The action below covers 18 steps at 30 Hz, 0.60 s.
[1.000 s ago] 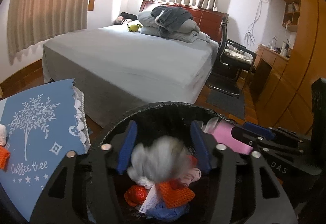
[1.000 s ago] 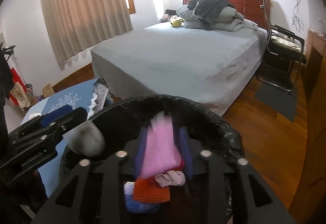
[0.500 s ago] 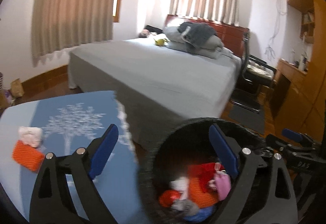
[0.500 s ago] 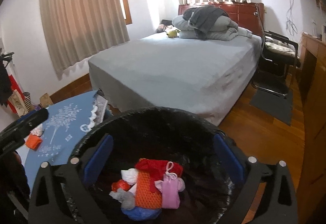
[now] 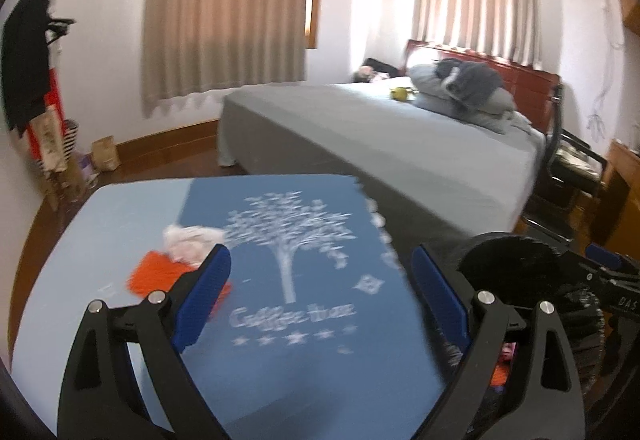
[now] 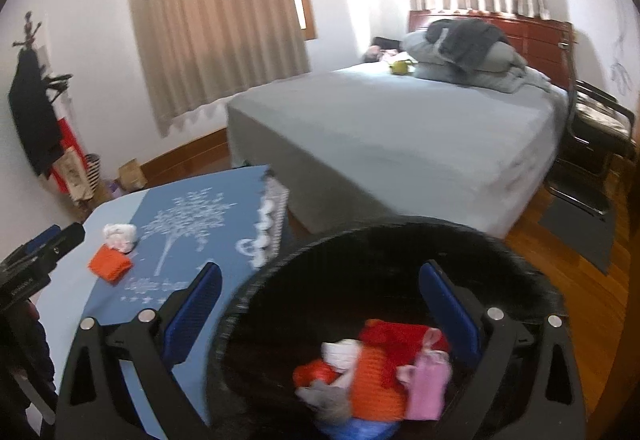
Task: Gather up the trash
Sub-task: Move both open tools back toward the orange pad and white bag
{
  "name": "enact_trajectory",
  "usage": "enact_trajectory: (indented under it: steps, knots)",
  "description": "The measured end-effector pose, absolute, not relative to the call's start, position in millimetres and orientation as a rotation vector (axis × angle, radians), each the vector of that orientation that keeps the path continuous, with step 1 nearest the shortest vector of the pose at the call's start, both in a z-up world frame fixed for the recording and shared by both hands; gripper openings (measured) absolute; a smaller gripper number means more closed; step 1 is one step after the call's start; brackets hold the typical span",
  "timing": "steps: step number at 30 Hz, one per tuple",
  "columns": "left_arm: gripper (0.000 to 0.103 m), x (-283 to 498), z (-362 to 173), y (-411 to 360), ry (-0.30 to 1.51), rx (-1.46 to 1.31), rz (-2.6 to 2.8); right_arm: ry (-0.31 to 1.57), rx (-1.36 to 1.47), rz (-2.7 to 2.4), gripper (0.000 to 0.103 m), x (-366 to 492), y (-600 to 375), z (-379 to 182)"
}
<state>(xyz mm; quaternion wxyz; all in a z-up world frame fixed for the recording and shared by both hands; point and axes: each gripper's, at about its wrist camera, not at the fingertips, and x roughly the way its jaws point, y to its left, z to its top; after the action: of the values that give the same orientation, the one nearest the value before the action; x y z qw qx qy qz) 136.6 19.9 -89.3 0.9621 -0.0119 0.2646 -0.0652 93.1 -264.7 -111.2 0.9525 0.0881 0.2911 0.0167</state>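
Two items left: one orange knitted mesh piece (image 6: 110, 263) and one crumpled white-and-pink tissue wad (image 6: 120, 236), touching each other on the blue tablecloth printed with a white tree (image 5: 312, 368)
Table: round-edged, pale blue top (image 5: 120, 208), standing just beside the bin and near the foot of the grey-sheeted bed (image 6: 400, 128)
Bin: round black bin lined with a black plastic bag (image 6: 400, 236), on the wooden floor at the table's right edge
Bin contents: a heap of collected trash, among it a pink pouch-like piece (image 6: 428, 388), an orange mesh piece, red scraps, a white wad, a grey wad and something blue at the bottom
Left gripper (image 5: 320, 300): black frame with blue pads, jaws wide apart and empty, aimed over the tablecloth; the left pad stands in front of the orange piece in the left wrist view, contact not evident
Right gripper (image 6: 320, 314): same build, jaws wide apart and empty, poised above the bin mouth with the heap between its fingers in the picture but well below them
Blur: both views smeared, fine detail of the small items uncertain
Progress: judged well advanced; most visible trash sits in the bin
Remaining: judged to be the pickup of the two table items and their drop into the bin; whether trash lies elsewhere in the room cannot be told
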Motion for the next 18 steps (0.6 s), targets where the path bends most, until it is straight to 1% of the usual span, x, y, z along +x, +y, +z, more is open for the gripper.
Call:
enact_trajectory:
  steps: [12,18]
  knots:
    - [0.089,138,-104,105,0.557,-0.045,0.029,0.616,0.121,0.171,0.097,134,-181,-117]
    - [0.089,152,-118,148,0.575,-0.062,0.1,0.634,0.105,0.225,0.097,162,-137,-125]
